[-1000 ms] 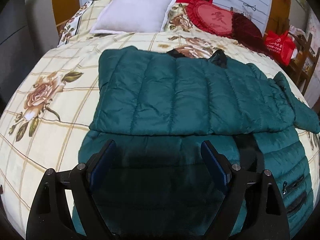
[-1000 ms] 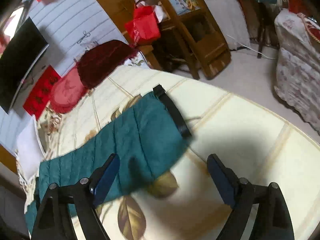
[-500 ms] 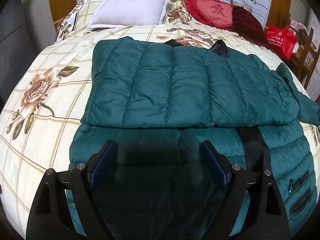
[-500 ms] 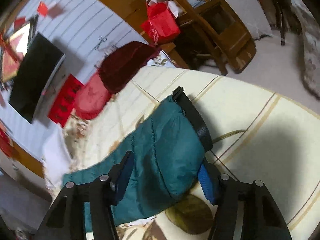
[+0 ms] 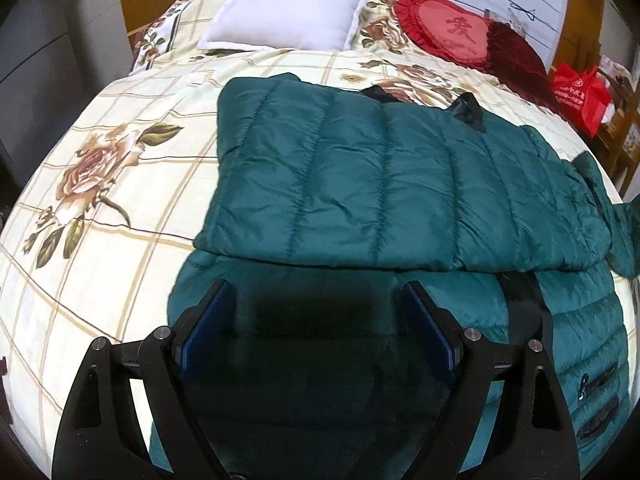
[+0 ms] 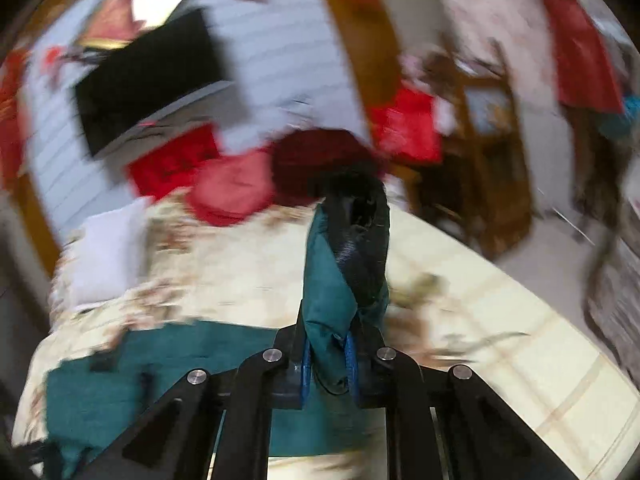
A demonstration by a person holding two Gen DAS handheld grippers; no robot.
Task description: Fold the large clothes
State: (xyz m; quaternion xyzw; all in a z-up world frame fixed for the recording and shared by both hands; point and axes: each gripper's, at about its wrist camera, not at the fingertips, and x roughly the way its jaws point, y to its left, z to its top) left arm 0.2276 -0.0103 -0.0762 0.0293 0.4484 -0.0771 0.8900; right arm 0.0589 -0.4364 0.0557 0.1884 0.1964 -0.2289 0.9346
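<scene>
The jacket lies across the bed, its long axis running side to side below the white pillow, with one sleeve already folded flat over the body and the collar edge toward the pillow. The relation that matters is between the other sleeve and that body: the sleeve is pinched in the right gripper, its black cuff standing up and away from the jaws, while the rest of the jacket shows low and to the left in the right wrist view, on the pillow's side of the tool. So the sleeve probably has to be carried leftward, across the body, to lie parallel with the first one. The right hand is plainly the nearer to this work. The left gripper hangs with jaws spread wide and nothing between them, over the hem end of the jacket, the part farthest from the pillow, not touching the cloth as far as can be seen. Against the earlier frames, the right jaws, then wide with the sleeve lying flat on the bed ahead of them, have clamped on the sleeve and lifted it off the bed; the view is now smeared with motion and tilted up toward the wall. The left view has barely changed, the folded body and the pillow sitting in much the same place.
</scene>
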